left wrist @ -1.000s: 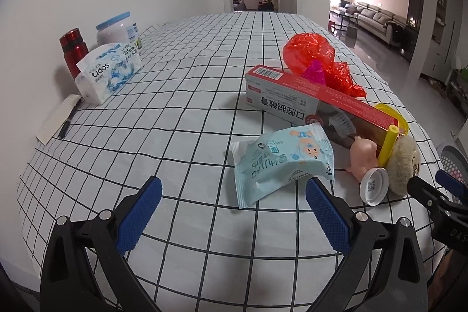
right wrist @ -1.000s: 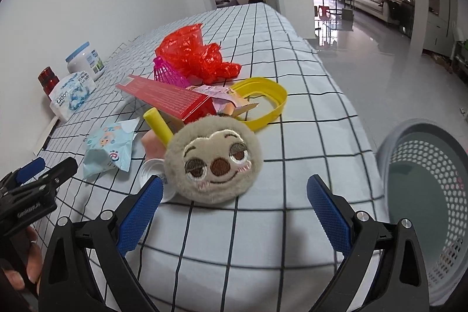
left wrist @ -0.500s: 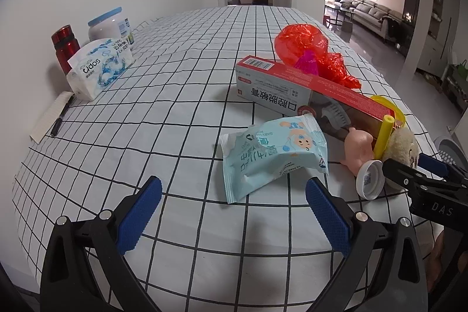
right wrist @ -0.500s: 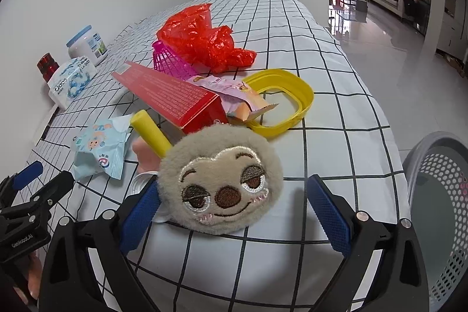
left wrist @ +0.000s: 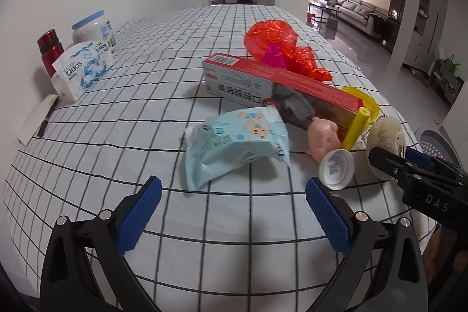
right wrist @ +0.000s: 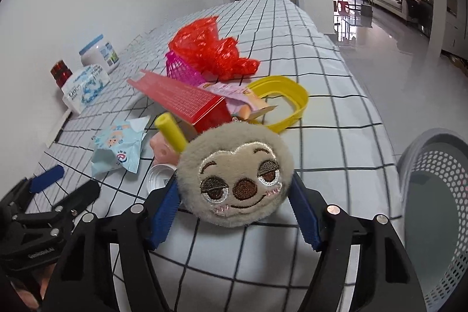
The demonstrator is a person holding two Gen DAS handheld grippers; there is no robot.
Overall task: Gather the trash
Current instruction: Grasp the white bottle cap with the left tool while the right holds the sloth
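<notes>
We are closing the right gripper point(right wrist: 234, 212): its jaws have just been drawing in around the round beige plush sloth-face toy point(right wrist: 235, 174), blue pads touching its sides. Our left gripper point(left wrist: 232, 211) is hovering with jaws spread wide and empty, just short of the crumpled pale-blue wipes packet point(left wrist: 237, 141). Crowding behind the plush are a white bottle cap point(right wrist: 159, 177), a pink rubber pig point(left wrist: 323, 139), a yellow foam tube point(right wrist: 171, 132), a long red cardboard box point(right wrist: 181, 98), a yellow plastic ring point(right wrist: 288, 97) and crinkled red cellophane point(right wrist: 213, 48). A grey perforated bin point(right wrist: 438, 195) is standing beside the checked desk point(right wrist: 336, 119).
</notes>
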